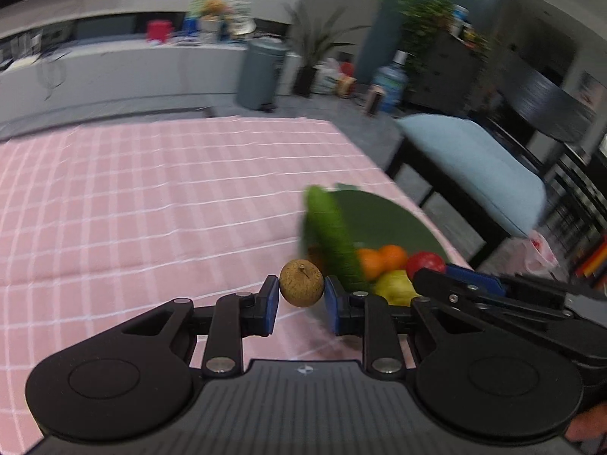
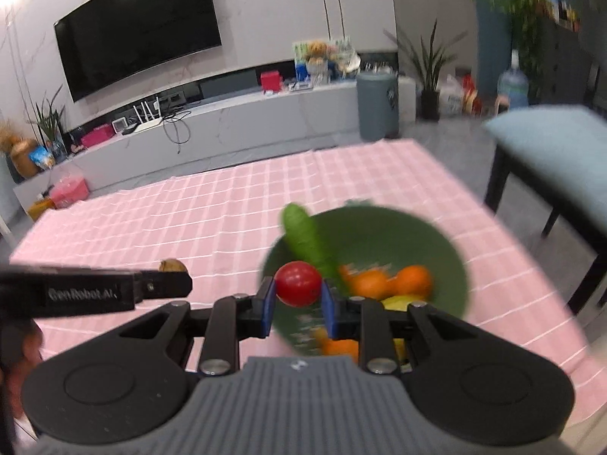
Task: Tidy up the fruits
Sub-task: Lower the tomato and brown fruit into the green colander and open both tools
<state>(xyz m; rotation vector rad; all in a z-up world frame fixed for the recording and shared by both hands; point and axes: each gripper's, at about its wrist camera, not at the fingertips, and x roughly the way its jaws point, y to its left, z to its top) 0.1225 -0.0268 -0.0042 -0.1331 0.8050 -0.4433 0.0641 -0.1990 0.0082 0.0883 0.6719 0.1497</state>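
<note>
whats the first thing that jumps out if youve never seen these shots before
Each gripper is clamped on a small round fruit: the left gripper holds a brown fruit, the right gripper a red fruit. Just beyond them, on the pink checked tablecloth, sits a green bowl with oranges and a long cucumber leaning over its rim.

Past your fingers: pink checked tablecloth (image 2: pixel 189 220) underneath. Ahead, a wall TV (image 2: pixel 136 26) over a long grey console (image 2: pixel 235 129); grey bin (image 2: pixel 377 106) and potted plant (image 2: pixel 430 72) further right. Blue-cushioned bench (image 1: pixel 474 167) off the right fingertip side.
</note>
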